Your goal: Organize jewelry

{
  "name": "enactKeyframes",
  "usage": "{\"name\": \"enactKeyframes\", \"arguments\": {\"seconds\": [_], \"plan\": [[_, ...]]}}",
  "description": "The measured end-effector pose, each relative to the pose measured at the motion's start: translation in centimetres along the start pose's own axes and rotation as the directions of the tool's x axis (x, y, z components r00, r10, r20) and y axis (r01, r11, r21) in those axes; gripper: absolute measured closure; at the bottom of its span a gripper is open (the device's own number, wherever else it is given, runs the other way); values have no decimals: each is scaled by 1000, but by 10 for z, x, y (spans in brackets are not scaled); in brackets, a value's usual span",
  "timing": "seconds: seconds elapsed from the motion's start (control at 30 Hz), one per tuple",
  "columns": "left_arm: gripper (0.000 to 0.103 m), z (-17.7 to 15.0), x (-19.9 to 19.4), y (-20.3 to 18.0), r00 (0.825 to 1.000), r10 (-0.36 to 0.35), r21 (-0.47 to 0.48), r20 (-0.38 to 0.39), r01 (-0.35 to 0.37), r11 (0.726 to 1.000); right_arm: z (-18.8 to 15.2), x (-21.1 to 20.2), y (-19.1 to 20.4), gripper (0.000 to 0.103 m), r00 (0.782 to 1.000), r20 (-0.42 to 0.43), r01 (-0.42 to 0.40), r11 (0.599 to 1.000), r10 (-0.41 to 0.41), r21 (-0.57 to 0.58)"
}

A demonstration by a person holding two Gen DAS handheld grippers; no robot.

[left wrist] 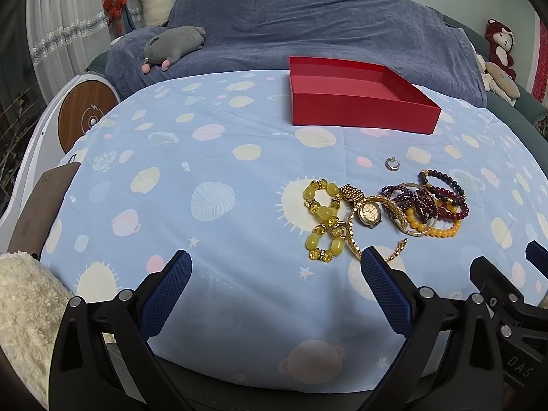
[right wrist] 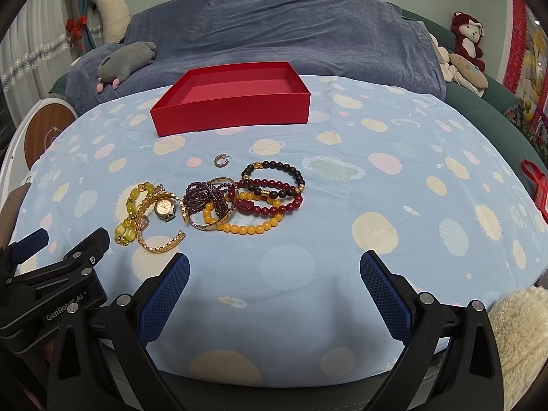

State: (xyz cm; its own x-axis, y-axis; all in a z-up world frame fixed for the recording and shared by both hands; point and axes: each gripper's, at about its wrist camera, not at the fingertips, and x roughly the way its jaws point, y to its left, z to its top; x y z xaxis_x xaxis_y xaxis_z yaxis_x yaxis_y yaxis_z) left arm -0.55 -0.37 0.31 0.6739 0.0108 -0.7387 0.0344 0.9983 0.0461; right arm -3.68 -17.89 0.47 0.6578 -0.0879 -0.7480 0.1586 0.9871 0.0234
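The table, draped in a planet-print cloth, carried an empty red box at its far side, presumably to receive the tangled jewelry heap lying nearer. Both claws, left and right, hovered wide apart, holding nothing.

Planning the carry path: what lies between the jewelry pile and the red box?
Only a small silver earring on the tablecloth; the rest of the stretch from pile to red box is bare. Both wrist views show it.
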Motion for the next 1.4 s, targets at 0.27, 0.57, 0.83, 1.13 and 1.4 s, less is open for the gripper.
{"name": "enactKeyframes", "arguments": {"seconds": [0.27, 0.57, 0.83, 1.13, 1.4], "plan": [[8, 1, 4, 12, 999, -23, -64, -24, 21, 998, 2, -1, -8, 7, 1000, -4, 1, 1000, -1, 29], [9, 5, 8, 18, 997, -42, -81, -59, 38, 996, 4, 4, -21, 7, 999, -31, 10, 996, -8, 91], [9, 15, 7, -4, 995, -84, -25, -56, 83, 996, 9, 6, -33, 7, 998, -56, 43, 992, -36, 121], [34, 24, 31, -29, 987, -102, 7, -128, 104, 995, 15, 8, -43, 7, 995, -80, 71, 988, -61, 134], [69, 22, 49, -31, 979, -97, -1, -182, 99, 995, 20, 13, -39, 7, 993, -107, 62, 992, -51, 106]]}}
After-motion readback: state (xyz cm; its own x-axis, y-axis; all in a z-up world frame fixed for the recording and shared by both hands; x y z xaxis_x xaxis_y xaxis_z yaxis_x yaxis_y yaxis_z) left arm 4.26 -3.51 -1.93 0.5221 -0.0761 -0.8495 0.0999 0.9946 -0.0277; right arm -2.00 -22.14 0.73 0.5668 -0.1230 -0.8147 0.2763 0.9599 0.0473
